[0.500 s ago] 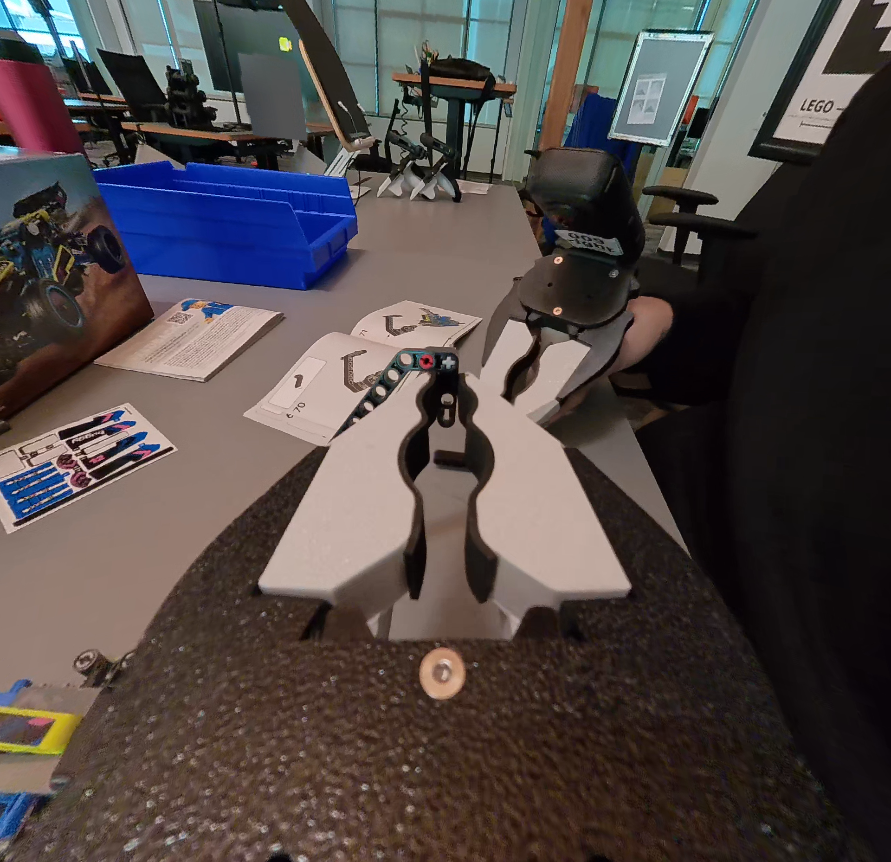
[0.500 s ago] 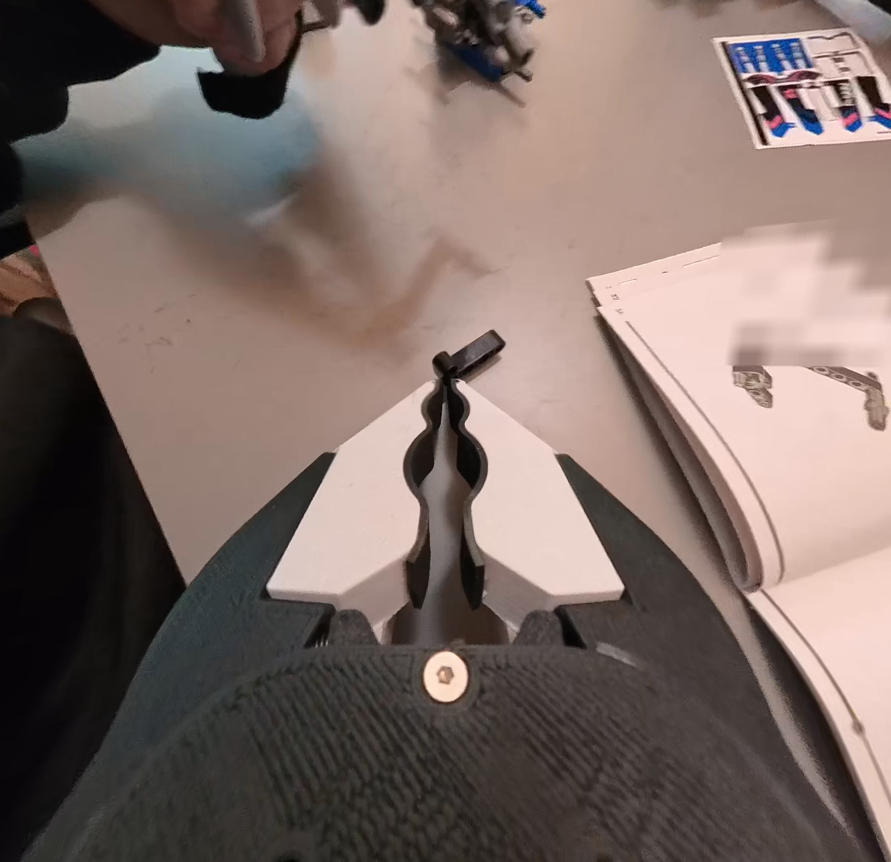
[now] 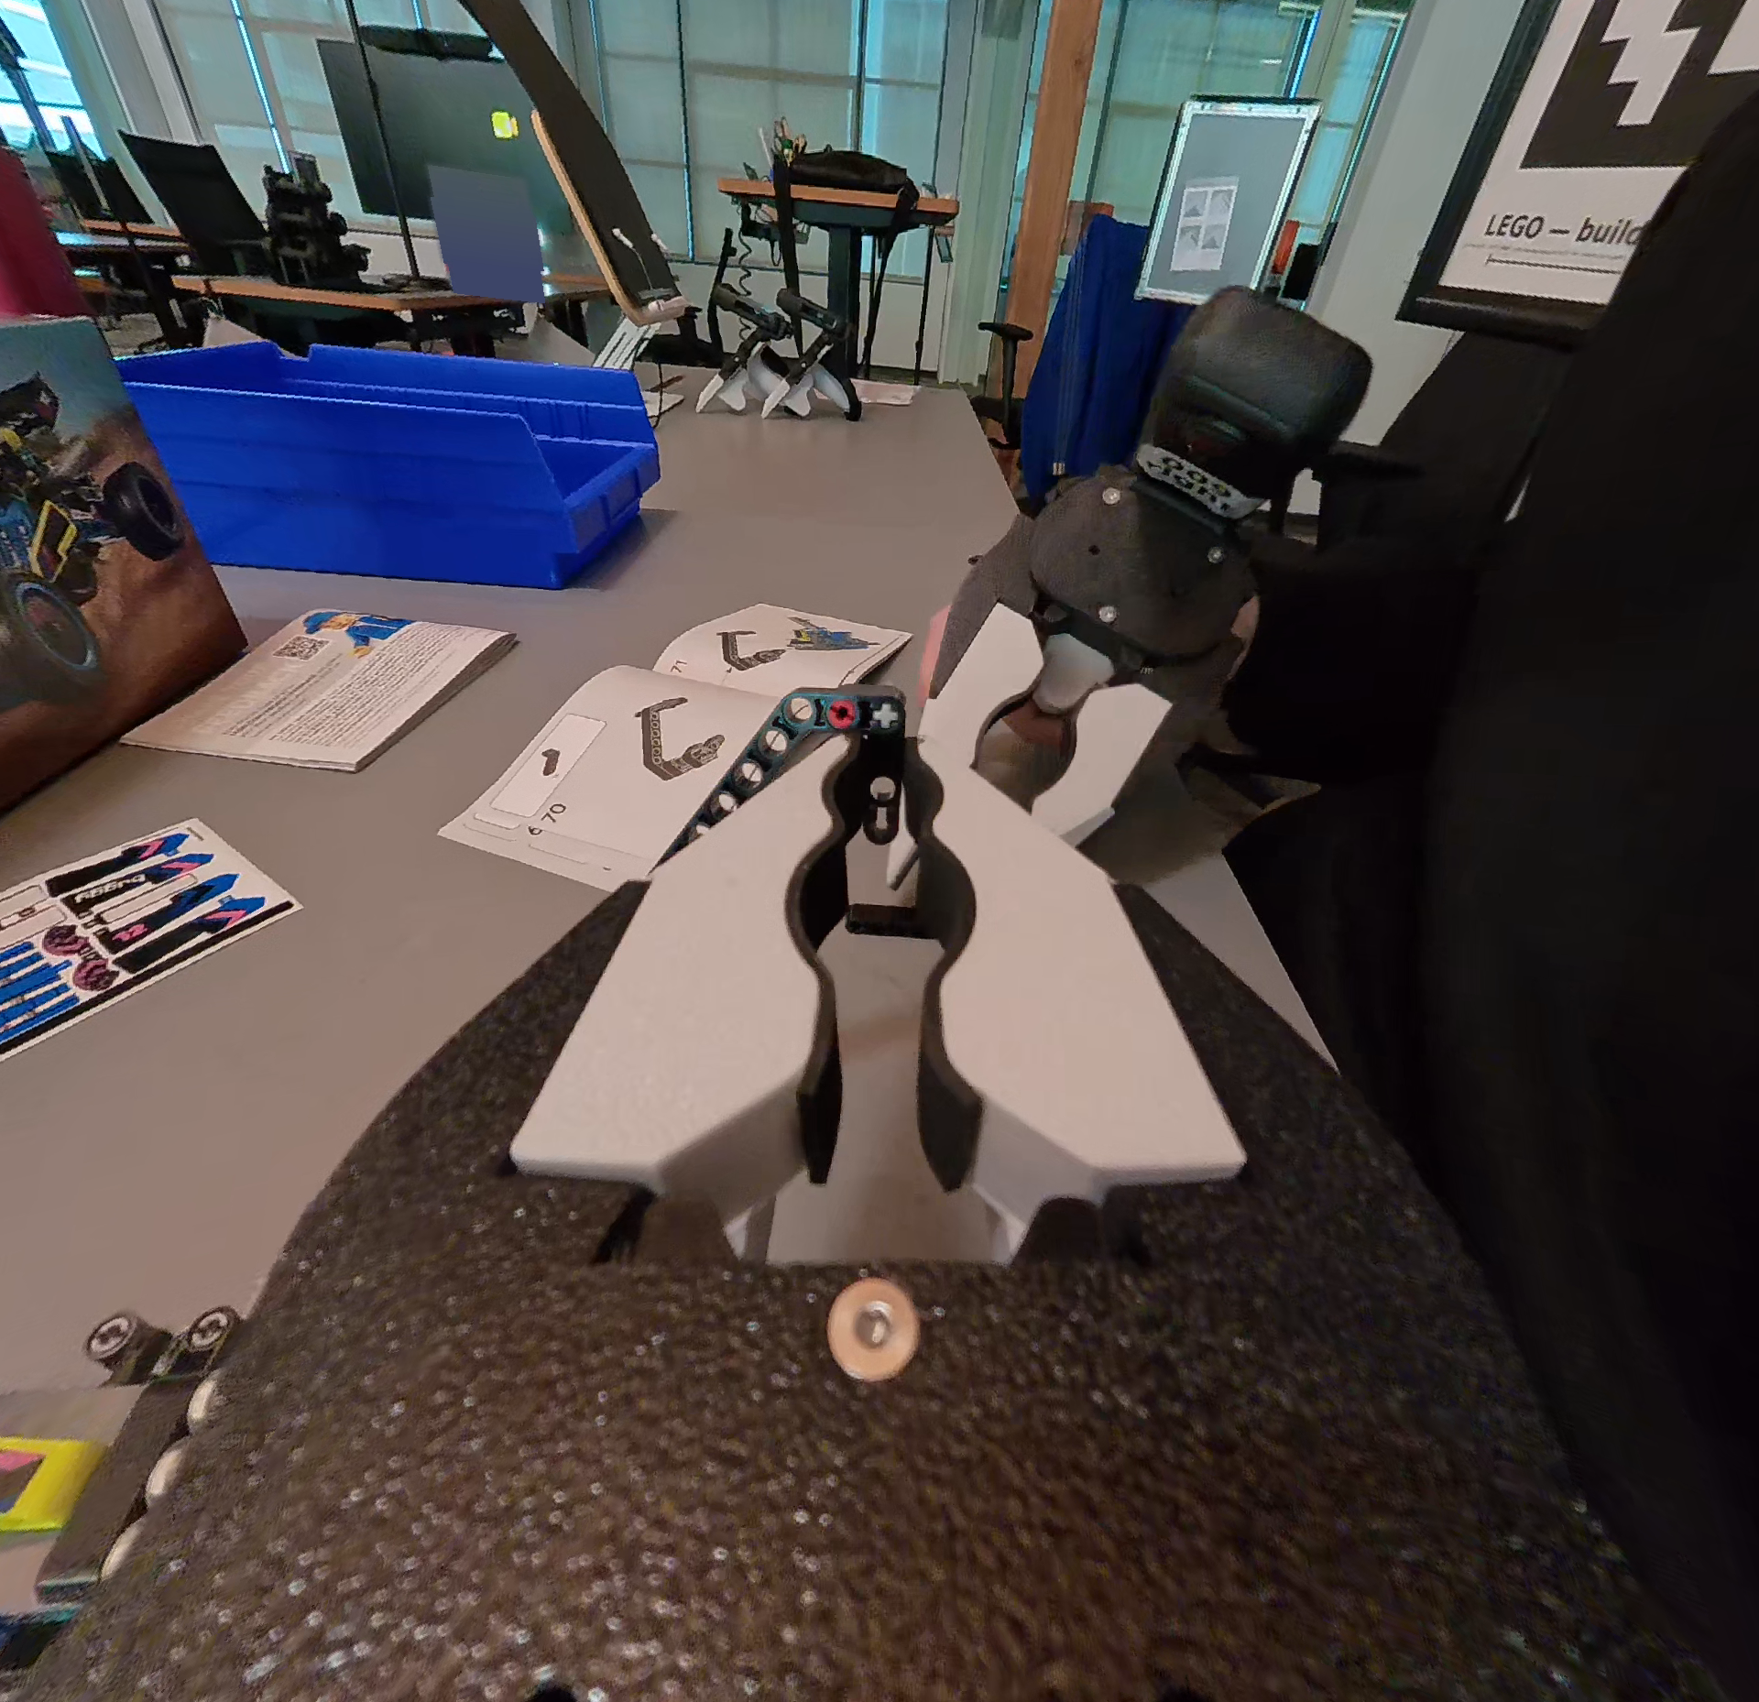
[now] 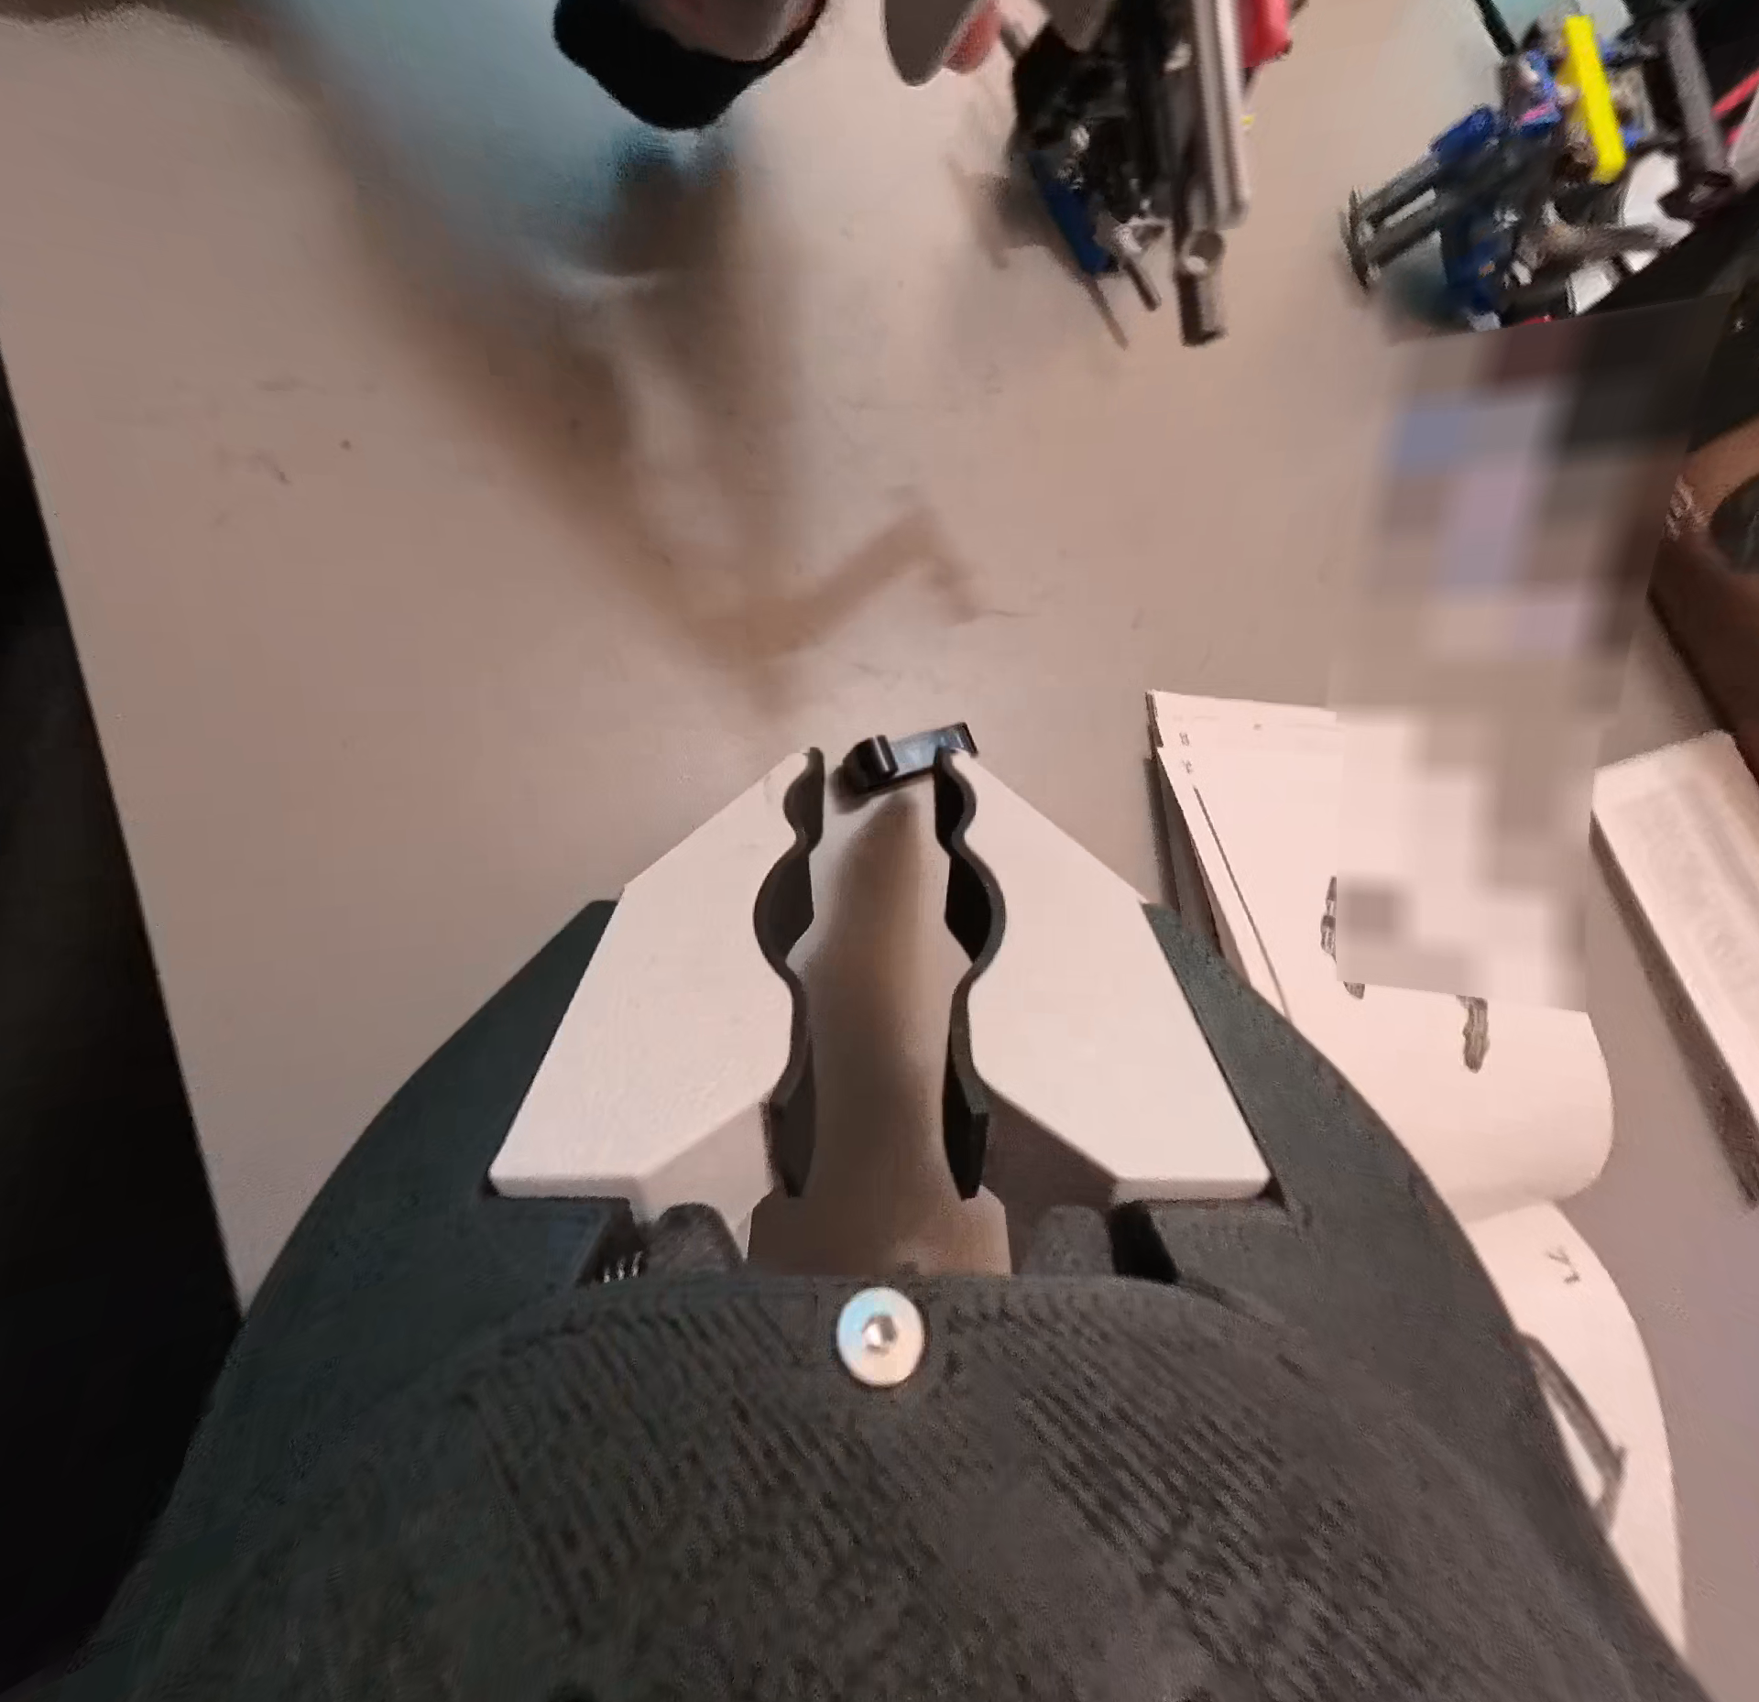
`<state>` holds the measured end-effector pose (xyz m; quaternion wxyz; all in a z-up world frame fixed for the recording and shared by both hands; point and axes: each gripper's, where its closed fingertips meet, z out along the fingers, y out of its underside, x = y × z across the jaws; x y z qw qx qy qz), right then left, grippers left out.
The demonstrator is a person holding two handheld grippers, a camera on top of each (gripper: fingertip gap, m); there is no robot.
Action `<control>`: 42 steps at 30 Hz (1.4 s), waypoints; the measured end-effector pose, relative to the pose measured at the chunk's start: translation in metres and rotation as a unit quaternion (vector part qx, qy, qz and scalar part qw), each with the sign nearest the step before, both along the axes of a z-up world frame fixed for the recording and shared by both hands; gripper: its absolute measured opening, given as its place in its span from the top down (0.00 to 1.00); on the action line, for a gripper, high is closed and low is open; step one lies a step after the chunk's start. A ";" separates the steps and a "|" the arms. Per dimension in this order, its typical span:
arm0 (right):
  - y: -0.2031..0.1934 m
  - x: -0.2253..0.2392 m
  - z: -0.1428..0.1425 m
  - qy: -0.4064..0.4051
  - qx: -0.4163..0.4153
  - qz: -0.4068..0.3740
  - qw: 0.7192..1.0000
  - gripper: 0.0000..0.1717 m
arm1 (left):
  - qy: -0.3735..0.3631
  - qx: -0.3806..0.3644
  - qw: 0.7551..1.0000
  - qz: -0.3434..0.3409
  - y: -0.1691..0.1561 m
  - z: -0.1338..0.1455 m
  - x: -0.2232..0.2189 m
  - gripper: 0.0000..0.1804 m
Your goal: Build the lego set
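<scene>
**Two grippers, one busy and one let go**

Two grippers in play here. The left gripper (image 3: 880,766) is clamped at the fingertips on a black part of an angled beam assembly (image 3: 761,762), which it holds clear of the grey table (image 3: 400,990). One teal arm full of holes slants down to the left, and one red pin (image 3: 838,712) shows at the elbow. My read is that gripping it by the short black end leaves the holes and the pin open to reach.

Over to the right gripper (image 4: 880,762), and its fingers are spread apart. One small black piece (image 4: 909,757) sits just at the tips, against the right-hand finger with daylight on the other side, so it is not gripped. Whether it rests on the table I cannot tell.

Now the count around them:
- One open instruction booklet (image 3: 609,762), lying just behind the held beam and probably there for a quick glance.
- One closed leaflet (image 3: 324,695).
- One sticker sheet (image 3: 124,914).
- One picture box (image 3: 76,562).
- One blue bin (image 3: 400,476), set well back.
- Two part-built clusters of bricks (image 4: 1142,134) and (image 4: 1523,162), parked at the far edge of the right wrist view, well apart from the tips.
</scene>
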<state>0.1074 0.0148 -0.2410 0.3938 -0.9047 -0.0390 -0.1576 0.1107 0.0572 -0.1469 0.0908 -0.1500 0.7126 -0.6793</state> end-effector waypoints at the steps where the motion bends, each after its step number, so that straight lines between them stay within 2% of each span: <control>1: 0.002 -0.001 -0.002 -0.002 -0.006 0.006 1.000 0.88 | -0.001 -0.002 1.000 -0.003 0.000 0.000 0.000 0.98; 4: 0.006 0.002 -0.002 0.024 0.003 -0.013 1.000 0.92 | -0.003 -0.005 1.000 -0.013 -0.001 -0.001 -0.002 0.98; 8: 0.009 0.005 0.001 0.111 0.029 -0.077 0.990 0.94 | -0.015 0.004 1.000 -0.023 -0.002 -0.003 -0.003 0.98; 11: 0.015 0.002 0.006 0.213 0.067 -0.122 0.967 0.95 | -0.030 0.017 0.999 -0.026 -0.001 -0.005 -0.004 0.98; 15: 0.023 -0.001 0.013 0.303 0.117 -0.148 0.934 0.96 | -0.054 0.030 0.998 -0.021 0.002 -0.004 -0.005 0.98; 23: 0.004 0.005 0.010 0.388 0.166 -0.193 0.886 0.94 | -0.071 0.031 0.997 -0.026 0.007 0.000 -0.011 0.98; 26: -0.007 0.011 0.007 0.386 0.166 -0.212 0.882 0.88 | -0.069 0.031 0.997 -0.033 0.005 -0.002 -0.012 0.98; 29: -0.017 0.017 0.008 0.356 0.159 -0.223 0.893 0.86 | -0.068 0.035 0.996 -0.038 0.002 -0.005 -0.012 0.98; 34: -0.017 0.004 0.007 0.259 0.113 -0.154 0.947 0.81 | -0.068 0.043 0.996 -0.041 -0.001 -0.008 -0.012 0.98; 38: -0.023 0.010 0.006 0.148 0.079 -0.135 0.977 0.88 | -0.061 0.046 0.996 -0.045 -0.006 -0.011 -0.010 0.98; 42: -0.064 0.056 0.016 0.042 0.072 -0.219 0.972 0.96 | -0.063 0.044 0.996 -0.038 -0.013 -0.009 0.000 0.98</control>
